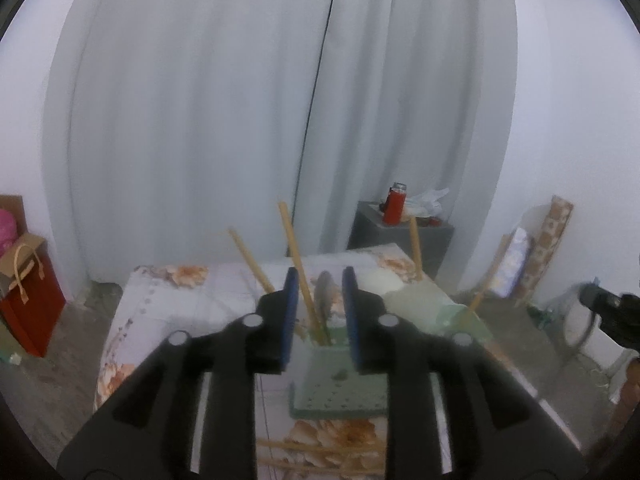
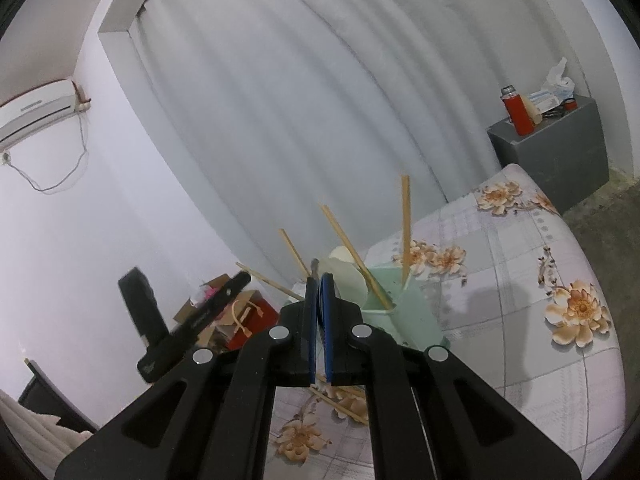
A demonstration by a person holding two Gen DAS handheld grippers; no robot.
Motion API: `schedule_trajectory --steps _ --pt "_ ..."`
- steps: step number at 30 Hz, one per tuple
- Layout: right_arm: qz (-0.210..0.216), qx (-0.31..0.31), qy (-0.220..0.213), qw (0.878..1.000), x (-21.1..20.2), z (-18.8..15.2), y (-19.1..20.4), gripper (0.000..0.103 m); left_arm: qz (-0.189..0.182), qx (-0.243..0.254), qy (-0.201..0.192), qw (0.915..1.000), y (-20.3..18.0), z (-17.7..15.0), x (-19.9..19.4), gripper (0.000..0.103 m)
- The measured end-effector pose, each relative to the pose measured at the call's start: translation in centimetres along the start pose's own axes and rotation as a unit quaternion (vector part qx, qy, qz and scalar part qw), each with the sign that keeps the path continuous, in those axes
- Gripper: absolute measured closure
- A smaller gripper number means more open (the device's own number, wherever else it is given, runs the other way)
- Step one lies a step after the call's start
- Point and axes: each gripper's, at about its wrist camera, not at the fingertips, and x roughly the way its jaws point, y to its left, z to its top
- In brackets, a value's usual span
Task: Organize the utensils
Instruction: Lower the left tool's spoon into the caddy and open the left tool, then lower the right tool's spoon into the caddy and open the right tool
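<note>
Two claws, left claw (image 1: 320,316) partly spread over green holder (image 1: 340,392), right claw (image 2: 319,326) pressed together, empty.

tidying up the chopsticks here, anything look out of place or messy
Yes. A few chopsticks lie loose on the floral tablecloth in front of the green utensil holder, not in it. Those already in the holder splay out at different angles, not upright. Nothing looks spilled or broken.
</note>
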Motion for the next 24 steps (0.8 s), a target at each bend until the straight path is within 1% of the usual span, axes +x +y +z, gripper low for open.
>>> schedule_trajectory --steps 4,6,8,11,14,17,21,24 --pt "0.024 -0.002 -0.01 1.0 0.1 1.4 0.3 0.1 -0.01 -0.015 0.007 0.9998 0.1 -1.3 -1.9 0.068" --pt "0.046 -0.003 -0.018 0.999 0.4 2.6 0.5 0.1 -0.012 -0.022 0.015 0.9996 0.4 -2.4 -3.0 0.061" --pt "0.068 -0.003 -0.026 0.997 0.7 3.9 0.7 0.1 -0.008 -0.024 0.021 0.9995 0.5 -3.2 -3.8 0.05" --pt "0.097 0.001 -0.038 0.995 1.5 5.9 0.9 0.1 -0.006 -0.02 0.039 0.999 0.7 -5.0 -4.8 0.04" --pt "0.128 0.005 -0.048 0.991 2.7 7.7 0.9 0.1 0.007 -0.004 0.051 0.9986 1.0 -6.5 -5.8 0.035" --pt "0.148 0.007 -0.055 0.987 4.3 8.9 0.8 0.1 0.019 -0.009 0.058 0.9981 1.8 -7.6 -6.7 0.033" --pt "0.157 0.016 -0.056 0.986 6.7 9.7 0.0 0.1 0.039 -0.013 0.062 0.9972 2.8 -8.4 -7.8 0.033" --pt "0.151 0.021 -0.053 0.987 8.4 9.4 -0.9 0.1 0.053 -0.02 0.063 0.9964 3.5 -8.8 -8.3 0.033"
